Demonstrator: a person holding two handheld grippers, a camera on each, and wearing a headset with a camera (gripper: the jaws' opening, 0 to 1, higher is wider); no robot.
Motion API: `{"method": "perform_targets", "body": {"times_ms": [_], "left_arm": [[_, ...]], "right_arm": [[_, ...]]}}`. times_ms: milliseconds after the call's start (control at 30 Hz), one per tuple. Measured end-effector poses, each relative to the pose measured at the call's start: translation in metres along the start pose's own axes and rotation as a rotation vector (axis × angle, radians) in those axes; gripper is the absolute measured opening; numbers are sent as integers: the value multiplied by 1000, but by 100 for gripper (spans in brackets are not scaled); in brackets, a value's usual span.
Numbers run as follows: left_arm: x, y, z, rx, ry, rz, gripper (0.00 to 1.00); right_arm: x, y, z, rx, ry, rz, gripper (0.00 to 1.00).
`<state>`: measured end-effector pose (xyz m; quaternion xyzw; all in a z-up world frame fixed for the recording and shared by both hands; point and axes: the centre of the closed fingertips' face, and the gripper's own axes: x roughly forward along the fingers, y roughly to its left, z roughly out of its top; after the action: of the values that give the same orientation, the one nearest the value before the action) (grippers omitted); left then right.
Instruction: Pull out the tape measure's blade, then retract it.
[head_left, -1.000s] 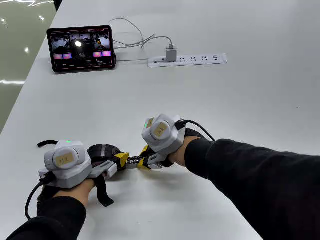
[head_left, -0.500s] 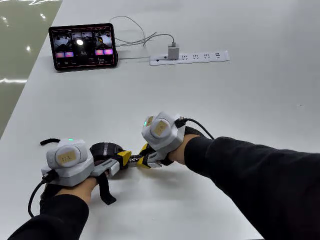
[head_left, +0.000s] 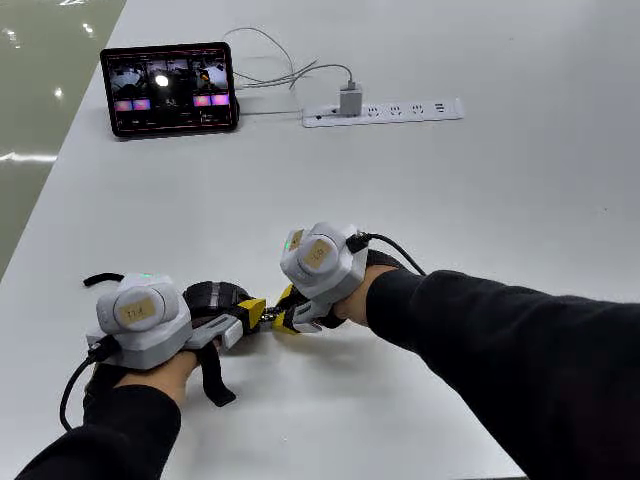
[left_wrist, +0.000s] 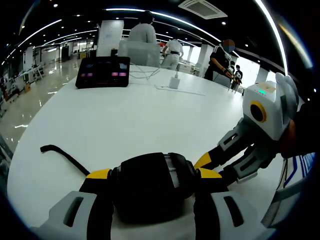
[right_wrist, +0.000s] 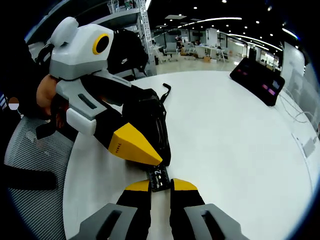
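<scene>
Head view: white desk, both grippers low by the near edge, toward the left edge. The left gripper has its fingers clenched on the black tape measure, which sits on the desk between them. The right gripper is just beside it, tips pointing at the left gripper, fingers pinched on the end of the blade. Only a short stretch of blade is out, and the two grippers' yellow tips are nearly touching.

Left gripper view: the tape measure is wedged between the two fingers, case upright on the desk. The right gripper comes in from the right. A black strap lies loose on the desk to the left of the case.

Right gripper view: the yellow-tipped fingers are closed on the blade, with printed numbers visible on it. The tape measure is just ahead, with the left gripper clamped on it.

Tablet stands propped near the left edge at the far side, screen lit. Power strip lies to the right of it, with a charger plugged in and cables running to the tablet. The strap lies left of the left gripper.
</scene>
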<state>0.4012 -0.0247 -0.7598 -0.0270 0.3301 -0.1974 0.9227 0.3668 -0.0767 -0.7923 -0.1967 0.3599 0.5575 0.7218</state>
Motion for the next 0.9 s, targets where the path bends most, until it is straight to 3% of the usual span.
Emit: {"method": "perform_targets", "body": {"times_ms": [900], "left_arm": [[1, 0, 0, 1, -6, -4, 60]], "right_arm": [[8, 2, 8, -16, -3, 5, 10]]}}
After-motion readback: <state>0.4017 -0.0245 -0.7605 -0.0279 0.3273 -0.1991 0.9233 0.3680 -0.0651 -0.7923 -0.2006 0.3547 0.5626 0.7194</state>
